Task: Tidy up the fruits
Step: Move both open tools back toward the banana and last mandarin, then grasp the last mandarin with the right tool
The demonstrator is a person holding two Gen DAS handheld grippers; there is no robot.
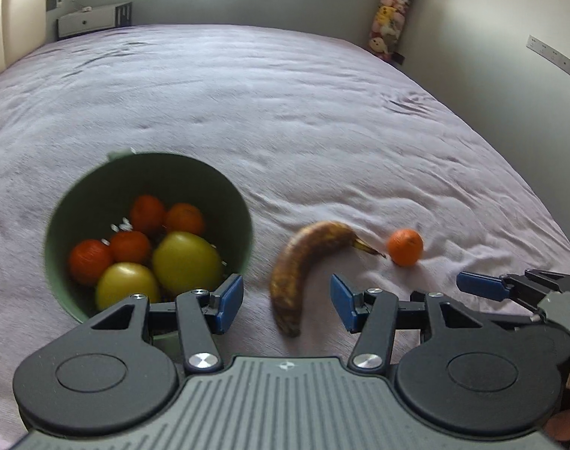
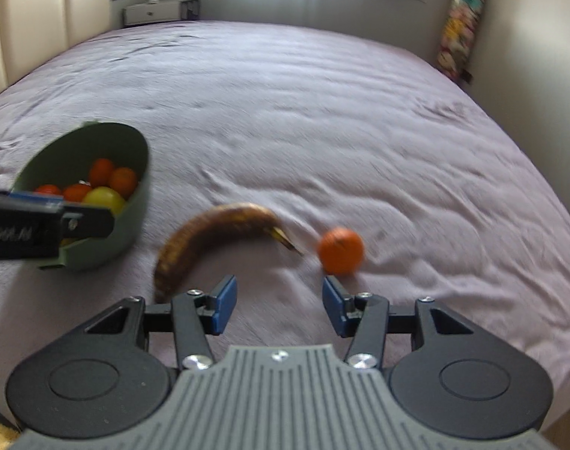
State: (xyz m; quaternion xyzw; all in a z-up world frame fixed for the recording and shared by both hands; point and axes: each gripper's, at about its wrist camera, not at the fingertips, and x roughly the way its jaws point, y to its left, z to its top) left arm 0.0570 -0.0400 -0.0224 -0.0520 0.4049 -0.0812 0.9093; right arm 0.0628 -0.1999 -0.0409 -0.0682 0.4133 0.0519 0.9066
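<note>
The bed [image 1: 285,112], covered in a lilac sheet, carries all items. The green bowl [image 1: 224,191] already contains four oranges and two yellow-green fruits; this portion is judged complete. Remaining outside: the browned banana [image 1: 303,262], lying just beside the bowl, and one loose orange [image 1: 405,246] near the banana's stem tip. The left gripper [image 1: 286,302] has its jaws released, straddling the banana's near end. The right gripper [image 2: 279,307] has its jaws released and empty.
</note>
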